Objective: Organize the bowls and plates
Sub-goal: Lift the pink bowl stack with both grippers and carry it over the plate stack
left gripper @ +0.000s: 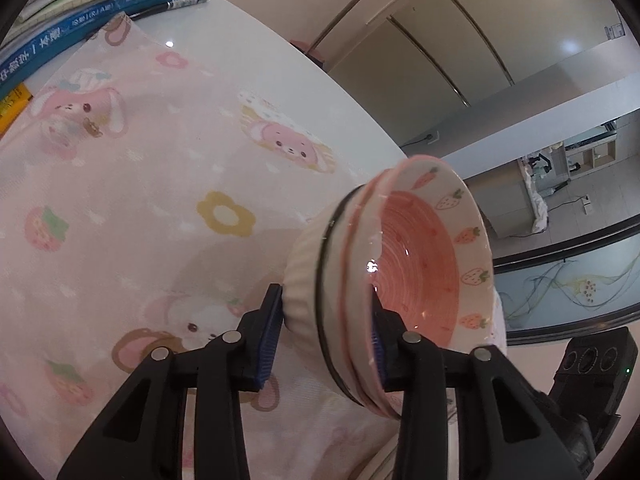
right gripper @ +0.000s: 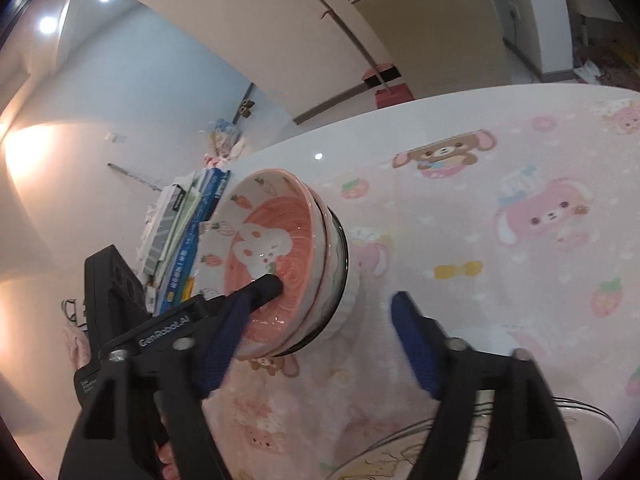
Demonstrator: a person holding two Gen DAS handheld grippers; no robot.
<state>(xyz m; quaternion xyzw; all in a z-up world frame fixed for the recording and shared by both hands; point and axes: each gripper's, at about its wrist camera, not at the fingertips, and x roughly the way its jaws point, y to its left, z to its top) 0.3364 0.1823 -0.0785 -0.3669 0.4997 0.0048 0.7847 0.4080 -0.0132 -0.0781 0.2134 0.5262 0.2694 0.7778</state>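
Observation:
A stack of bowls (left gripper: pixel 416 264) stands on the pink cartoon tablecloth (left gripper: pixel 160 208): pink strawberry-print bowls nested in a white ribbed bowl with a black rim. My left gripper (left gripper: pixel 326 332) is shut on the stack's near wall, one pad outside, one inside. In the right wrist view the same stack (right gripper: pixel 280 264) sits ahead-left. My right gripper (right gripper: pixel 320 320) is open and empty; its left finger (right gripper: pixel 228 336) lies in front of the bowl's mouth, the right finger beside the base. The left gripper's body (right gripper: pixel 112 292) shows behind.
A pile of books (left gripper: pixel 80 20) and a pen lie at the table's far side, also in the right wrist view (right gripper: pixel 188 236). A plate with a drawn figure (right gripper: pixel 400 452) lies under my right gripper. The white table edge (left gripper: pixel 320 80) curves nearby.

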